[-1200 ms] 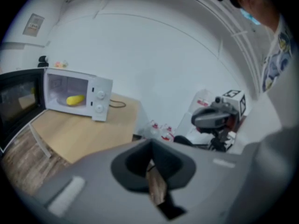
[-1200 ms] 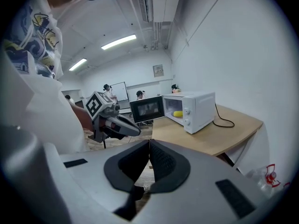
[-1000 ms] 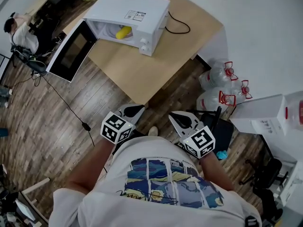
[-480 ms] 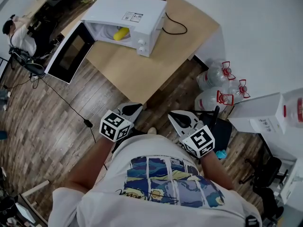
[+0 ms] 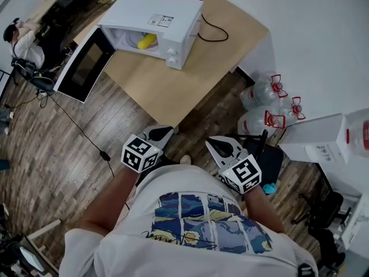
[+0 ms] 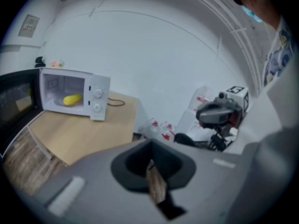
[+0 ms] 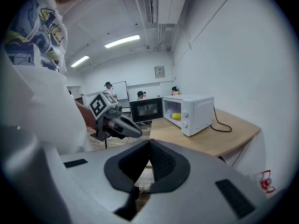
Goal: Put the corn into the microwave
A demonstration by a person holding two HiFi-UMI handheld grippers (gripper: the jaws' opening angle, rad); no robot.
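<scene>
The yellow corn [image 5: 147,40] lies inside the white microwave [image 5: 155,16], whose door [image 5: 85,64] hangs wide open at the left. The microwave stands at the far end of a wooden table [image 5: 173,79]. Both grippers are held close to my body, well short of the table. My left gripper [image 5: 164,132] is shut and empty; my right gripper [image 5: 215,142] is shut and empty too. The corn [image 6: 72,99] shows in the left gripper view, and the corn [image 7: 176,116] also shows in the right gripper view, far from either pair of jaws.
Large water bottles [image 5: 266,105] with red caps stand on the floor right of the table. A white box [image 5: 320,140] and a black stool [image 5: 268,157] are at the right. A cable [image 5: 81,128] trails over the wood floor. A person [image 5: 23,39] sits far left.
</scene>
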